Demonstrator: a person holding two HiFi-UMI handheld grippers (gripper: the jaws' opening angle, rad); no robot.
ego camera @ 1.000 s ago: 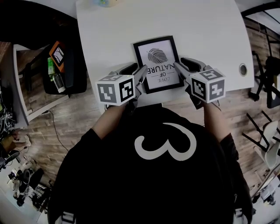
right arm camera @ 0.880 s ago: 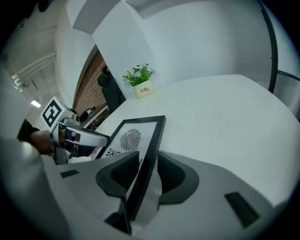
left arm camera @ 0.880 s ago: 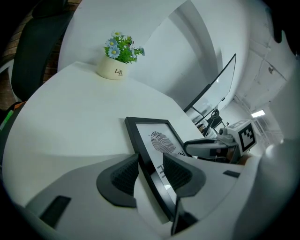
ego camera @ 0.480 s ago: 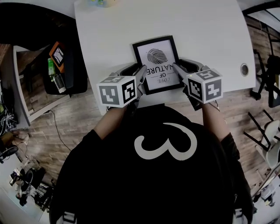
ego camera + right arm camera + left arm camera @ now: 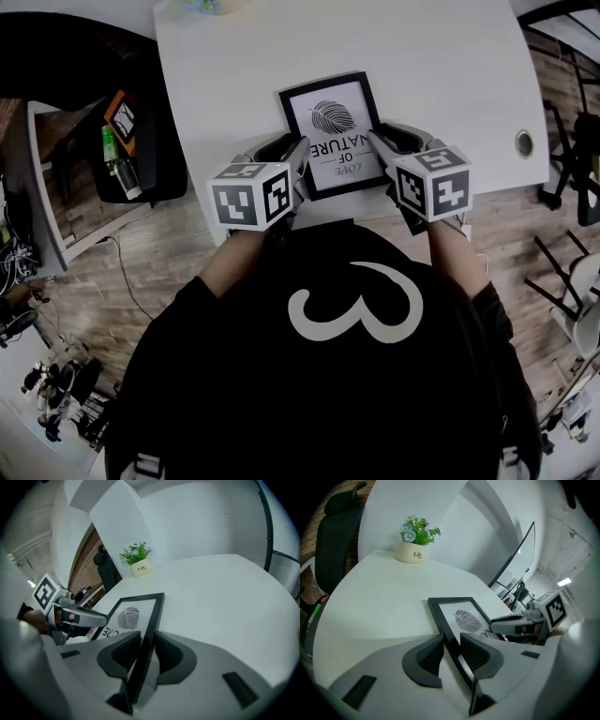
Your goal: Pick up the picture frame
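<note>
A black picture frame (image 5: 333, 131) with a leaf print lies on the white table (image 5: 441, 66) near its front edge. My left gripper (image 5: 289, 148) straddles the frame's left rim, and my right gripper (image 5: 389, 141) straddles its right rim. In the left gripper view the frame (image 5: 464, 616) has its rim between the left gripper's (image 5: 452, 651) pads. These jaws are closing, with thin gaps still showing. In the right gripper view the frame (image 5: 133, 613) has its rim between the closing right gripper (image 5: 147, 653) pads in the same way.
A small pot of blue flowers (image 5: 412, 550) stands at the table's far edge. A cable hole (image 5: 523, 142) sits near the right edge. A low shelf with small items (image 5: 122, 141) stands on the wooden floor at the left, and a dark chair (image 5: 333, 531) stands behind the table.
Both grippers' fingers have drawn in closer round the frame's side rims. The hands and the frame have stayed where they were.
</note>
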